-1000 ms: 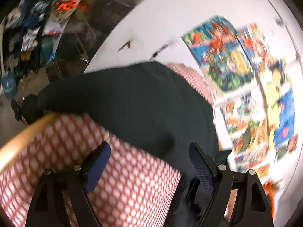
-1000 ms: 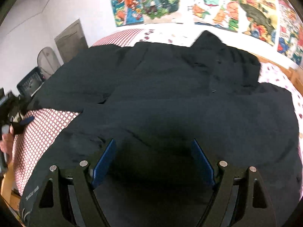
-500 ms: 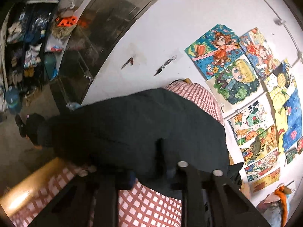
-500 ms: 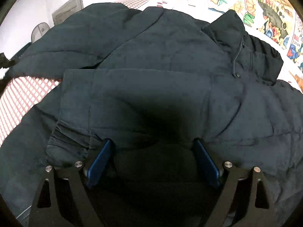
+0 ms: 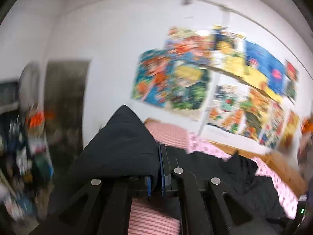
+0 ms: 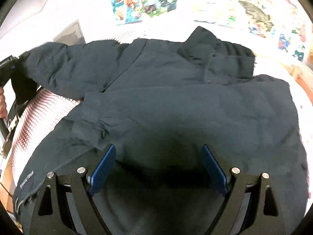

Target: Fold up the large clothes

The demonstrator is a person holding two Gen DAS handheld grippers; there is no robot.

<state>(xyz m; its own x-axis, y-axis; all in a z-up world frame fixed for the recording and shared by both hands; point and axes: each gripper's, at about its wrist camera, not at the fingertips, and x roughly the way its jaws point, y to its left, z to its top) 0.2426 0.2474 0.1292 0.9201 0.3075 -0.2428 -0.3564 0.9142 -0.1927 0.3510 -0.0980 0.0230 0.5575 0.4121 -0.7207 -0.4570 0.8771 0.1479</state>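
Observation:
A large dark navy jacket [image 6: 176,101] lies spread on a bed with a red-checked cover [image 6: 39,113]. One sleeve is folded across its front, with the cuff [image 6: 86,135] near my right gripper. My right gripper [image 6: 158,164] hovers open over the jacket's lower body, with nothing pinched between its blue pads. My left gripper [image 5: 159,168] is shut on the end of the other sleeve [image 5: 121,146], which it holds raised off the bed. That raised sleeve [image 6: 64,66] stretches to the far left in the right wrist view. The left wrist view is motion-blurred.
Colourful posters [image 5: 195,78] cover the white wall behind the bed. A dark door [image 5: 64,101] and cluttered shelves [image 5: 17,146] stand to the left. The wooden bed frame [image 5: 273,162] runs along the wall. A person's hand [image 6: 2,101] shows at the far left edge.
The left gripper closed on the sleeve end, then rose and rolled, lifting the sleeve off the bed. The right gripper shifted over the jacket and stayed open.

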